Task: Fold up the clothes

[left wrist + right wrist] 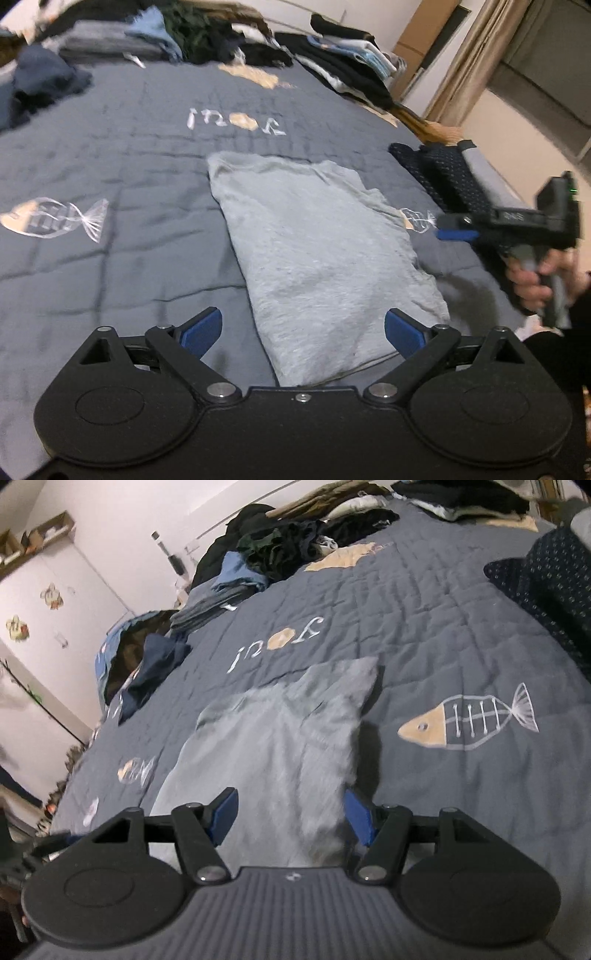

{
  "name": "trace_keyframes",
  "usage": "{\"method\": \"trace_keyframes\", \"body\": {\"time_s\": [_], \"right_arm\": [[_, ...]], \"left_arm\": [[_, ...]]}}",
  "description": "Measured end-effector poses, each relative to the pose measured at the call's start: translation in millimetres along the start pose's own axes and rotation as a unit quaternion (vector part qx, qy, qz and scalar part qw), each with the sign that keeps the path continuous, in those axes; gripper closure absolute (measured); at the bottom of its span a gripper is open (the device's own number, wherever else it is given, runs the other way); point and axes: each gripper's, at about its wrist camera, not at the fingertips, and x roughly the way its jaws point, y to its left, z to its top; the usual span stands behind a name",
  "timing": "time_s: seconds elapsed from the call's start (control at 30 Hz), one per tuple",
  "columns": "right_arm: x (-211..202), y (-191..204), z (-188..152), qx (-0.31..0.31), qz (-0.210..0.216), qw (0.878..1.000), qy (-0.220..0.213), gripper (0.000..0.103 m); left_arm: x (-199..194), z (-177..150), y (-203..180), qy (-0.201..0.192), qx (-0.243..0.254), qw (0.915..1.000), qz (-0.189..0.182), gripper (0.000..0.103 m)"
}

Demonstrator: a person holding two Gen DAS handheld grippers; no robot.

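Ahead, grey shirt (317,258) lies mid-quilt (110,166), bare quilt flanking it.

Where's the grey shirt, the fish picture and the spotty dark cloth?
grey shirt (317,258), left wrist view, middle of the folded fabric.
fish picture (469,720), right wrist view, its striped body.
spotty dark cloth (447,173), left wrist view, its top surface.

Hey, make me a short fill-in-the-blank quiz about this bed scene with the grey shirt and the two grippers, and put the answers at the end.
1. The folded grey shirt lies on a quilt decorated with stitched ____ skeletons.
2. The jaws of the left gripper stand ____, with nothing pinched between the pads.
3. The pads on the fingers of the right gripper are coloured ____.
4. The far edge of the bed is lined with piles of ____.

Answers: fish; open; blue; clothes
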Motion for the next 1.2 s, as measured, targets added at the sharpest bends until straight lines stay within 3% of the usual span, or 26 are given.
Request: {"method": "trace_keyframes", "body": {"time_s": [0.33, 0.5, 0.6, 0.63, 0.67, 0.9, 1.07, 1.17, 1.2], "right_arm": [[56, -55, 31, 0.024, 0.045, 0.998, 0.022, 0.032], [86, -72, 43, 0.029, 0.06, 0.997, 0.039, 0.029], [101, -81, 50, 0.047, 0.09, 0.994, 0.041, 0.02], [107, -83, 53, 0.054, 0.104, 0.992, 0.044, 0.011], [112, -83, 55, 0.059, 0.116, 0.99, 0.046, 0.001], [142, -54, 68, 0.024, 0.152, 0.986, 0.071, 0.0], [156, -37, 70, -0.03, 0.12, 0.988, 0.089, 0.0], [155, -40, 73, -0.001, 0.125, 0.988, 0.086, 0.0], [154, -42, 74, 0.009, 0.129, 0.988, 0.086, 0.002]], "left_arm": [[54, 3, 29, 0.046, -0.021, 0.9973, -0.054, 0.008], [68, 5, 44, 0.042, -0.052, 0.9938, -0.089, 0.008], [71, 6, 51, 0.037, -0.071, 0.9908, -0.109, 0.008], [72, 6, 52, 0.037, -0.073, 0.9901, -0.114, 0.008], [73, 5, 52, 0.037, -0.072, 0.9898, -0.117, 0.008], [80, 6, 49, 0.033, -0.069, 0.9876, -0.137, 0.007], [87, 4, 43, 0.039, -0.057, 0.9869, -0.146, 0.008], [88, 6, 43, 0.04, -0.062, 0.9853, -0.154, 0.023], [88, 6, 43, 0.039, -0.063, 0.9855, -0.152, 0.035]]}}
